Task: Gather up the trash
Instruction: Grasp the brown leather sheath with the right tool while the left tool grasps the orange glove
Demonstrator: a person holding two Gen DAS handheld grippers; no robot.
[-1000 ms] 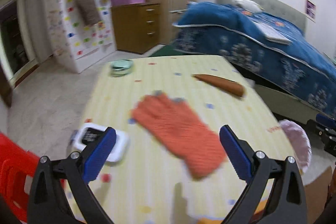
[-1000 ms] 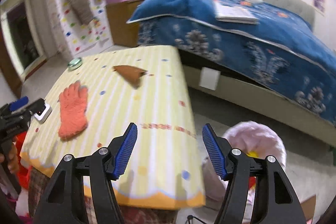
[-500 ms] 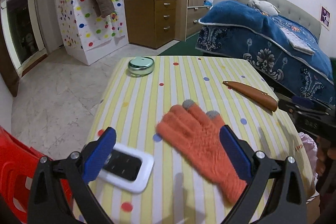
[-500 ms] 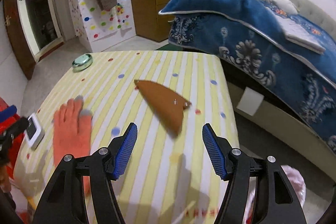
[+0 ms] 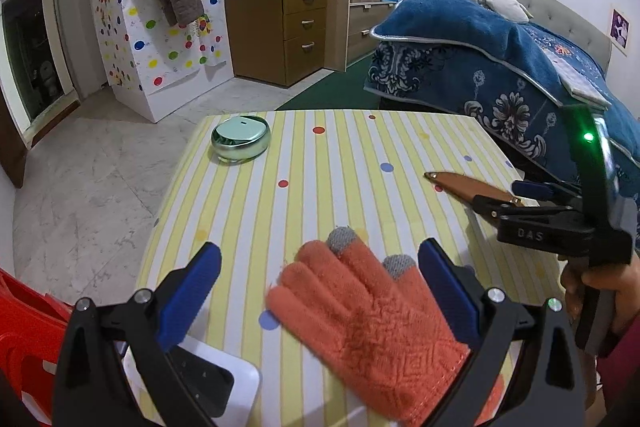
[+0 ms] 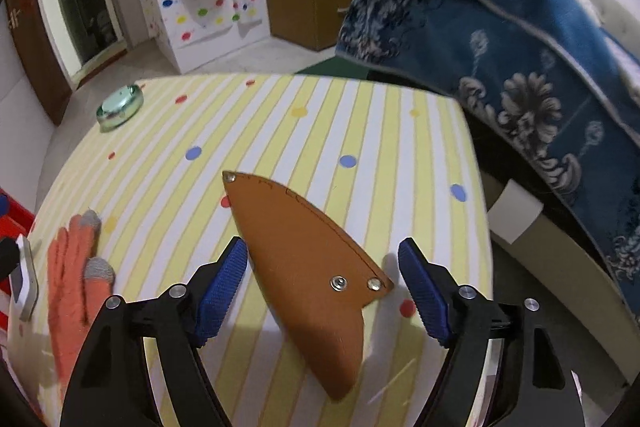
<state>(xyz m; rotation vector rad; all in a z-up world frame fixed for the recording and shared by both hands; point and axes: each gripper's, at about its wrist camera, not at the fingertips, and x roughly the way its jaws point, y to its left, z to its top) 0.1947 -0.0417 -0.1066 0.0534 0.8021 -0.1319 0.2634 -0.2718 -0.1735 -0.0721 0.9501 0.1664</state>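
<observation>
A brown leather sheath (image 6: pixel 304 263) lies flat on the yellow striped table (image 6: pixel 360 123). My right gripper (image 6: pixel 322 277) hovers over it with its jaws opening; the sheath sits between the blue pads (image 6: pixel 224 283) without being pressed. An orange knitted glove (image 5: pixel 372 327) with grey fingertips lies near the table's front edge. My left gripper (image 5: pixel 320 291) stands open around the glove's fingers, pads apart from it. In the left wrist view the right gripper (image 5: pixel 516 195) reaches in over the sheath (image 5: pixel 460 183).
A round mint-green tin (image 5: pixel 241 139) sits at the table's far left corner. A white device with a dark screen (image 5: pixel 208 383) lies under my left finger. A red chair (image 5: pixel 24 339) stands at the left, a blue-covered bed (image 5: pixel 500 67) at the right.
Both grippers moved forward over the table. The right one swung from the table's right edge to straddle the brown sheath and widened its jaws. The left one closed in on the glove.
</observation>
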